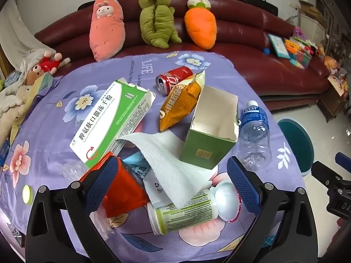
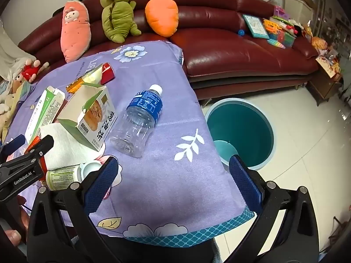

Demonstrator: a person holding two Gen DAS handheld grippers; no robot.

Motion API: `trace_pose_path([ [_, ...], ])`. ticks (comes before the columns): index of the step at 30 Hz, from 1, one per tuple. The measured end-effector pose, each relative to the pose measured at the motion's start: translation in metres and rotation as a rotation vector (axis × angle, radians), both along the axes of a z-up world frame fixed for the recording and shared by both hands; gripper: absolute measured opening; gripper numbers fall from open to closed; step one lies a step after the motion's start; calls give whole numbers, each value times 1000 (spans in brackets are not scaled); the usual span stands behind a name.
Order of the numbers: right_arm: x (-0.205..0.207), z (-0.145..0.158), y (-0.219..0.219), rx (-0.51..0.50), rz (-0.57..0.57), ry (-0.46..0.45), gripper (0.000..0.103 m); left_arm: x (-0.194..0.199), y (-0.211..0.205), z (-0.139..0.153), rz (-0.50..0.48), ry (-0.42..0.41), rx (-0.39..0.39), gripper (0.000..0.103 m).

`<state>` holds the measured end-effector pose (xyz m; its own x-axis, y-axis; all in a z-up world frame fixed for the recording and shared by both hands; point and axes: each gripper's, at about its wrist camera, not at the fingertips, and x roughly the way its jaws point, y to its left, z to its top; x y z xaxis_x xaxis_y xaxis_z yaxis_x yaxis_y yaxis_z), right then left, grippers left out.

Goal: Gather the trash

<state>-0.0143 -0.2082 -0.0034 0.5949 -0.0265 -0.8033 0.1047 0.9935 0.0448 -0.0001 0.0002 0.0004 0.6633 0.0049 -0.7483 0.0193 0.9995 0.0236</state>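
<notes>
Trash lies on a purple flowered tablecloth (image 1: pixel 54 118). My left gripper (image 1: pixel 173 184) hangs open just above a white paper towel (image 1: pixel 173 160), a red wrapper (image 1: pixel 122 188) and a small white bottle with a green label (image 1: pixel 184 210). Beyond them lie a green-and-white medicine box (image 1: pixel 109 122), an open green carton (image 1: pixel 210 135), an orange snack bag (image 1: pixel 182 103), a red soda can (image 1: pixel 173 79) and a clear plastic bottle (image 1: pixel 254 131). My right gripper (image 2: pixel 175 182) is open over bare cloth, nearer than the clear bottle (image 2: pixel 138 122). A teal bin (image 2: pixel 240 129) stands on the floor right of the table.
A dark red sofa (image 2: pixel 230 50) runs behind the table, with pink (image 1: pixel 107 26), green (image 1: pixel 158 15) and carrot (image 1: pixel 200 24) plush toys and a heap of toys (image 2: pixel 278 28) at its right end. White tiled floor (image 2: pixel 307 153) surrounds the bin. More plush toys (image 1: pixel 43 65) sit at left.
</notes>
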Motion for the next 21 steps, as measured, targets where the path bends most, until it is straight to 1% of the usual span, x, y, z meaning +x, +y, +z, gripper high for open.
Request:
trace_pose_path([
  [1, -1, -1, 0, 4, -2, 3, 97, 1, -1, -1, 1, 11, 13, 99],
  [3, -3, -1, -2, 11, -5, 5, 97, 1, -2, 0, 2, 8, 11, 99],
  [4, -2, -1, -1, -1, -8, 16, 97, 1, -3, 0, 1, 6, 11, 99],
  [7, 4, 1, -2, -6, -9, 28, 97, 2, 2, -3, 6, 8, -5, 99],
  [17, 5, 0, -5, -2, -22, 16, 97, 2, 4, -11, -19, 8, -23, 99],
  [18, 5, 0, -6, 0, -21, 18, 97, 7, -1, -5, -13, 17, -19, 99],
  [21, 6, 0, -5, 1, -20, 24, 97, 6, 0, -4, -6, 18, -21, 99],
])
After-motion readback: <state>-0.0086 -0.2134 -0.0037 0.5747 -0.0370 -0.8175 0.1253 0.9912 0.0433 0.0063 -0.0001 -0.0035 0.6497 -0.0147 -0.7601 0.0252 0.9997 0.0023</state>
